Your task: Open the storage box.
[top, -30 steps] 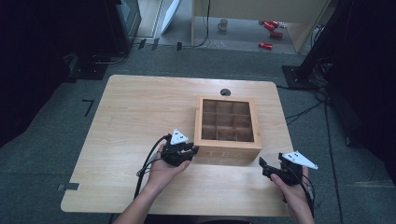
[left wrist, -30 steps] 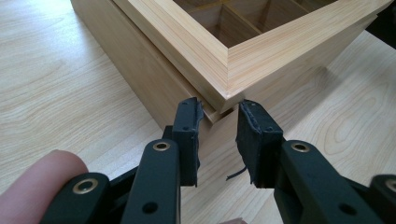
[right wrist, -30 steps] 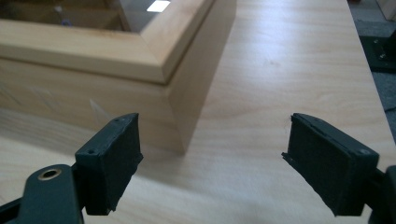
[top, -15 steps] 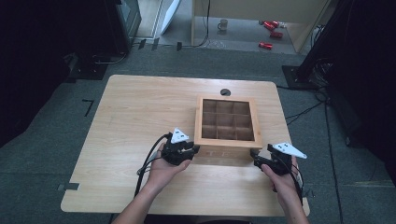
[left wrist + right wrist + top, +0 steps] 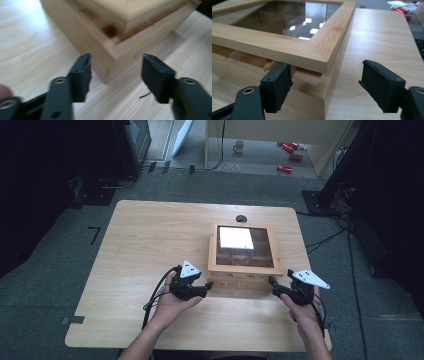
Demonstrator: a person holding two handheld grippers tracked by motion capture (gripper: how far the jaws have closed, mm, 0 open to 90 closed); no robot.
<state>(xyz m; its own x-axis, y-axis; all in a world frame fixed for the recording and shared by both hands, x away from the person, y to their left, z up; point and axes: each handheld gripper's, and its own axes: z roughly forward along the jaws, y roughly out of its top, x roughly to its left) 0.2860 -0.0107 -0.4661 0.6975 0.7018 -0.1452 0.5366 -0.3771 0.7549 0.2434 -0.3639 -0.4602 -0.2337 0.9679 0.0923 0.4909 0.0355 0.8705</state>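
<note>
Glass-lidded wooden box [image 5: 244,254] is sitting right of centre on the tabletop [image 5: 150,245]. Left claw [image 5: 206,288] and right claw [image 5: 273,282], both spread, are flanking its lower corners. Probably rigid, fragile glass; grip the frame.

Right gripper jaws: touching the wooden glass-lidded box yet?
Cannot tell. In the right gripper view the right gripper straddles the box corner, jaws open; one jaw overlaps the front wall, hiding any gap.

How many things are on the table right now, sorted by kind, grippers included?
Wooden box with glass lid: 1
Grippers: 2, left gripper and right gripper, each at a near corner of the box, jaws open
Total: 3
</note>
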